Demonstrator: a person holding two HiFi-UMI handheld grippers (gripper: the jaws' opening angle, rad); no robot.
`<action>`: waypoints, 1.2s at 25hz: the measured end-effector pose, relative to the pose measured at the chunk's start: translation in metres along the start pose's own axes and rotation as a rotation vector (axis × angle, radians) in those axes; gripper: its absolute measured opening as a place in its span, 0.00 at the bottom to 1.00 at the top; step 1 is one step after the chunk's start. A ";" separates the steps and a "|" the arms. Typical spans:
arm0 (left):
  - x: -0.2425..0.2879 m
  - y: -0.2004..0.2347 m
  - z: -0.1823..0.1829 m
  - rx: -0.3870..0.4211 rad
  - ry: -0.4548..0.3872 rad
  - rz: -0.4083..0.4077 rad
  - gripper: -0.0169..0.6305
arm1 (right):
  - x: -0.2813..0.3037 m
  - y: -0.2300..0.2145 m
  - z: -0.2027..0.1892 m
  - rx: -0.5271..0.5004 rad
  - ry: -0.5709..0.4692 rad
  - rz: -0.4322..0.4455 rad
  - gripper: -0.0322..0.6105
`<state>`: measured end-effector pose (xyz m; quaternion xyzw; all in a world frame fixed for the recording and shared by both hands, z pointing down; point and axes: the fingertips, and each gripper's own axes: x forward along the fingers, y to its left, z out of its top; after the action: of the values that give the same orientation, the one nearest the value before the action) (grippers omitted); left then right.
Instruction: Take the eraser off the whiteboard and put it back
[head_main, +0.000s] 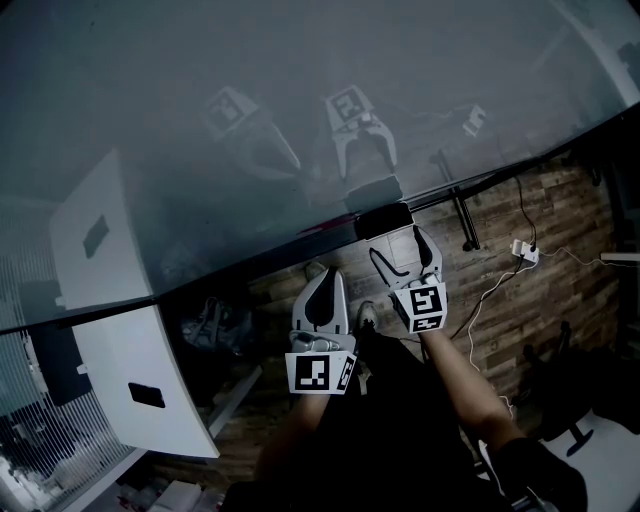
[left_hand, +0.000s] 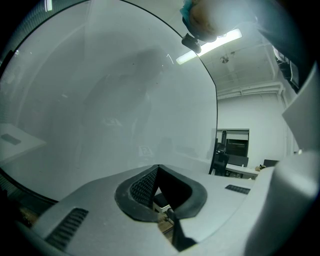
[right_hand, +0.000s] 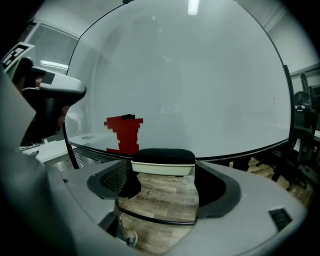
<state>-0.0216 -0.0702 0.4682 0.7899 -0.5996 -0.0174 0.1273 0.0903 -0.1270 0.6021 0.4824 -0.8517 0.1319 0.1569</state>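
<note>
The whiteboard (head_main: 250, 120) fills the upper head view and mirrors both grippers. A black-topped, white-bodied eraser (head_main: 383, 220) sits against its lower edge. In the right gripper view the eraser (right_hand: 162, 161) lies crosswise at the tips of my right gripper (right_hand: 163, 172), and each end meets a pad. From the head view, that right gripper (head_main: 398, 243) reaches up to the eraser from below. My left gripper (head_main: 325, 275) hangs beside it on the left, clear of the eraser. Its tips (left_hand: 157, 167) meet with nothing between them, facing the board (left_hand: 100, 100).
White desk panels (head_main: 140, 380) stand at the lower left. A power strip with cables (head_main: 525, 250) lies on the wooden floor by the board's stand foot (head_main: 462, 215). A red blocky shape (right_hand: 125, 134) shows left of the eraser. Office chairs (right_hand: 300, 115) stand at the right.
</note>
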 end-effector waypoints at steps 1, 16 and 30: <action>0.000 0.000 0.000 0.000 0.000 0.000 0.03 | -0.001 0.000 0.000 -0.001 -0.001 -0.003 0.72; 0.001 -0.002 0.002 -0.001 -0.004 -0.001 0.03 | -0.011 -0.008 0.010 -0.004 -0.034 -0.071 0.18; -0.004 -0.008 0.012 0.005 -0.031 -0.003 0.03 | -0.021 0.003 0.027 0.033 -0.058 -0.025 0.07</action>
<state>-0.0177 -0.0668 0.4545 0.7906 -0.6006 -0.0285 0.1159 0.0942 -0.1187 0.5691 0.4990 -0.8475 0.1300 0.1257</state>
